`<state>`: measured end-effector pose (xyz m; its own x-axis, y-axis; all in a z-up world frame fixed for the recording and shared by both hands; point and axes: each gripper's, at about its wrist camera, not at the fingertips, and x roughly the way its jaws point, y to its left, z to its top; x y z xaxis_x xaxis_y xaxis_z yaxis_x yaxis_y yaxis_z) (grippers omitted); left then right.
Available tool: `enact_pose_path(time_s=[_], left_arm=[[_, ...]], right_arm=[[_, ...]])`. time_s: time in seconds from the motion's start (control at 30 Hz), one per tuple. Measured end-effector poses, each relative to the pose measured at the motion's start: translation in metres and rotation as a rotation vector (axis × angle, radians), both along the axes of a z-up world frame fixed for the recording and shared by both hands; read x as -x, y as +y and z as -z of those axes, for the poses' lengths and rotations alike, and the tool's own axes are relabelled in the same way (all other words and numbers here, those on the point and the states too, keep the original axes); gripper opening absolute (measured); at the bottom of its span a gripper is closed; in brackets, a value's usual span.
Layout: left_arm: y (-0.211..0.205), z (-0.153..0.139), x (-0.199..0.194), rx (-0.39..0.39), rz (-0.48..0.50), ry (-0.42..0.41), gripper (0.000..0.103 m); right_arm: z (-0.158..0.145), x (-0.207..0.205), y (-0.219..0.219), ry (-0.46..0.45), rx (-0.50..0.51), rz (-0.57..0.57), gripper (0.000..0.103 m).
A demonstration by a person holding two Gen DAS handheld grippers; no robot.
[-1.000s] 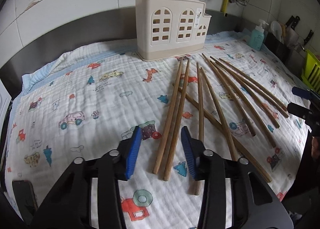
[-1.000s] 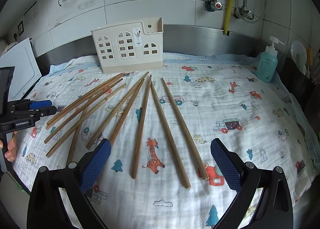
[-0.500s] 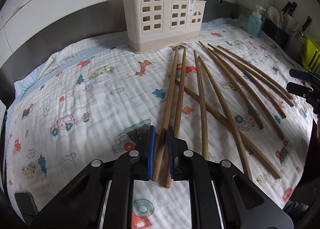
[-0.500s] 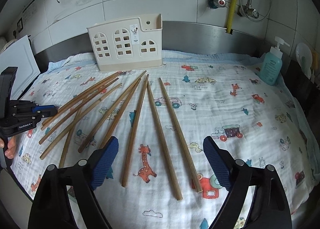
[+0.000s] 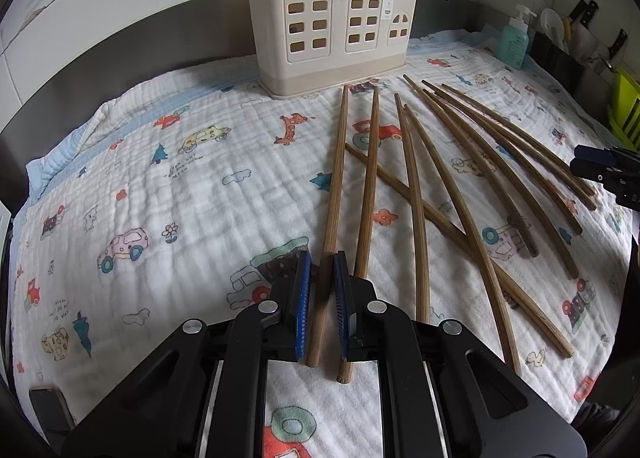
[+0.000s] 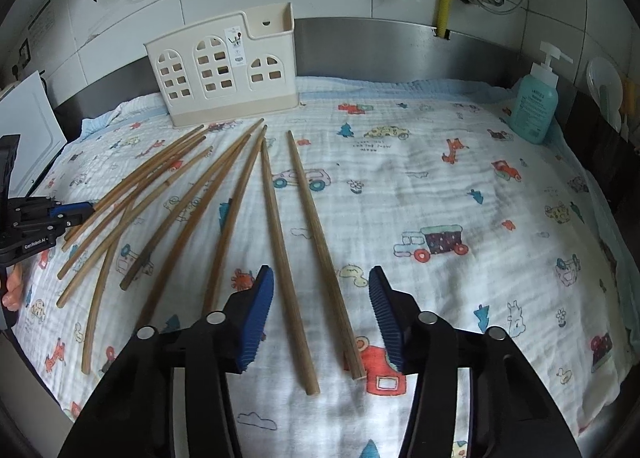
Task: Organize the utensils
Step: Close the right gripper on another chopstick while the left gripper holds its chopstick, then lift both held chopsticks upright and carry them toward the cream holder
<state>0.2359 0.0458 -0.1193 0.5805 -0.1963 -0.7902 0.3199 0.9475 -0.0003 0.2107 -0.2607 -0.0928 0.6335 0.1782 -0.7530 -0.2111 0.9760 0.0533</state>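
Several long wooden chopsticks (image 5: 440,185) lie fanned out on a cartoon-print cloth (image 5: 180,185). A beige utensil holder (image 5: 328,29) with arched window holes stands at the back; it also shows in the right wrist view (image 6: 224,69). My left gripper (image 5: 322,262) is shut on the near end of the leftmost chopstick (image 5: 336,177). My right gripper (image 6: 322,286) is open, its pads either side of the two rightmost chopsticks (image 6: 300,225) near their close ends, not touching them. The left gripper also shows at the left edge of the right wrist view (image 6: 76,213).
A teal soap dispenser (image 6: 536,105) stands at the back right. A steel backsplash (image 6: 400,45) and tiled wall run behind the holder. A white board (image 6: 28,137) leans at the far left. A knife rack (image 5: 580,37) and green rack (image 5: 624,105) sit at the right.
My left gripper closed from wide open onto the leftmost chopstick. My right gripper moved forward over the two rightmost chopsticks and narrowed somewhat, still open.
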Motion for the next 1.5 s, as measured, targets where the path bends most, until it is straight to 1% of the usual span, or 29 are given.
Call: enact_pose_path(time_s=[0.1, 0.23, 0.3, 0.4, 0.53, 0.6, 0.67, 0.73, 0.8, 0.97, 1.03, 1.23, 1.3, 1.4, 1.5], left_arm=[[0.0, 0.0, -0.001, 0.001, 0.0, 0.0, 0.011], [-0.001, 0.0, -0.001, 0.007, 0.0, -0.001, 0.011], [-0.002, 0.0, -0.001, 0.002, 0.001, -0.001, 0.011], [-0.003, 0.0, -0.002, 0.0, 0.001, 0.0, 0.011], [-0.004, 0.001, -0.002, -0.004, 0.0, -0.004, 0.011], [-0.004, 0.001, -0.002, -0.002, -0.004, -0.003, 0.011], [-0.004, 0.001, -0.002, -0.001, -0.006, -0.003, 0.011], [-0.003, 0.002, -0.002, 0.005, -0.01, -0.002, 0.011], [-0.004, 0.002, -0.001, 0.006, -0.01, -0.003, 0.011], [-0.003, 0.003, 0.0, 0.017, -0.015, -0.002, 0.011], [-0.003, 0.002, 0.0, 0.016, -0.021, -0.003, 0.008], [-0.005, -0.004, 0.005, 0.025, -0.026, -0.019, 0.007], [-0.006, -0.005, 0.006, 0.014, -0.025, -0.017, 0.007], [-0.007, 0.0, 0.005, 0.006, -0.02, 0.007, 0.007], [-0.007, 0.001, 0.004, 0.007, -0.017, 0.013, 0.007]], right_arm=[[0.007, -0.002, -0.004, 0.02, -0.004, 0.001, 0.032], [0.014, -0.005, -0.007, 0.035, 0.001, 0.005, 0.026], [0.014, -0.005, -0.006, 0.028, 0.014, 0.0, 0.024], [0.014, -0.004, -0.005, 0.015, 0.045, -0.001, 0.018], [0.015, -0.001, -0.001, -0.005, 0.093, -0.01, 0.015], [0.015, 0.0, 0.003, -0.015, 0.119, -0.02, 0.011], [0.015, 0.002, 0.006, -0.023, 0.139, -0.027, 0.01], [0.015, 0.002, 0.006, -0.025, 0.138, -0.026, 0.009], [0.014, 0.002, 0.004, -0.02, 0.121, -0.02, 0.007], [0.009, 0.005, -0.001, -0.021, 0.073, -0.002, 0.007], [0.003, 0.009, -0.001, -0.03, 0.06, -0.004, 0.007], [-0.025, 0.02, 0.0, -0.098, 0.033, -0.006, 0.007], [-0.036, 0.023, 0.001, -0.123, 0.022, -0.01, 0.007], [-0.045, 0.027, 0.004, -0.146, 0.014, -0.016, 0.007], [-0.047, 0.028, 0.005, -0.15, 0.01, -0.017, 0.007]])
